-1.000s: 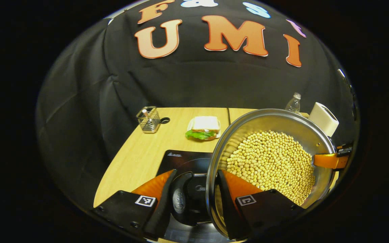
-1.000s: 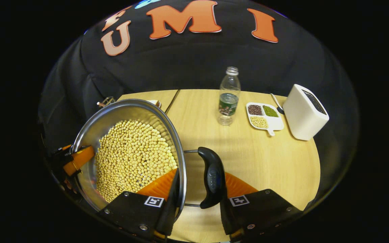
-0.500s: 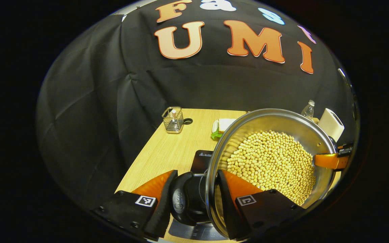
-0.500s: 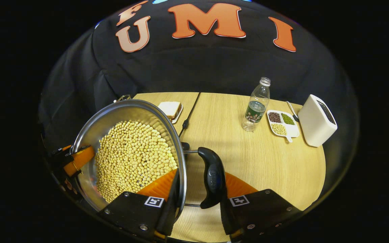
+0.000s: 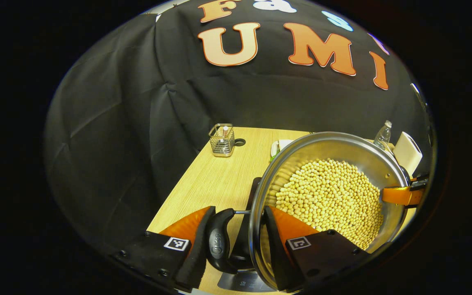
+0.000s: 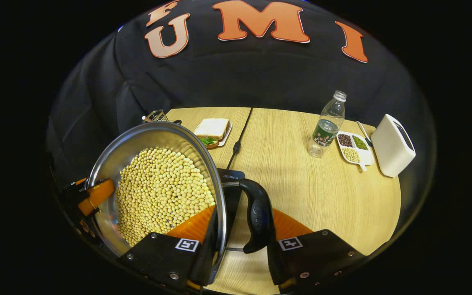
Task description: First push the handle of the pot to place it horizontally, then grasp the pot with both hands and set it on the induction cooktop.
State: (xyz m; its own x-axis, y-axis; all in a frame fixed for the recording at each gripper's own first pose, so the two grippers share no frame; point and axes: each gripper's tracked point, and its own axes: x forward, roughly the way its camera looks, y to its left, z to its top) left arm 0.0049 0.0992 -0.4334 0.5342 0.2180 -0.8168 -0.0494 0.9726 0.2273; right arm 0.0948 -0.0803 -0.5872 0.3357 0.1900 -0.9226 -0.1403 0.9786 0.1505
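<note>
Fingers of both grippers, left [image 5: 236, 241] and right [image 6: 238, 237], pinch the pot [image 6: 154, 184] by its rim and handles, carrying it; next, lowering onto the cooktop [image 6: 231, 182] at centre frame.

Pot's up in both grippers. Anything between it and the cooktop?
Nothing visible. The pot hangs over the induction cooktop, whose dark edge peeks out beneath it. The sandwich lies farther back, clear of it.

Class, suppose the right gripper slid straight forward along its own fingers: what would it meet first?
Probably bare table; the right gripper already straddles the pot rim and handle. The bottle stands farther, off right.
</note>
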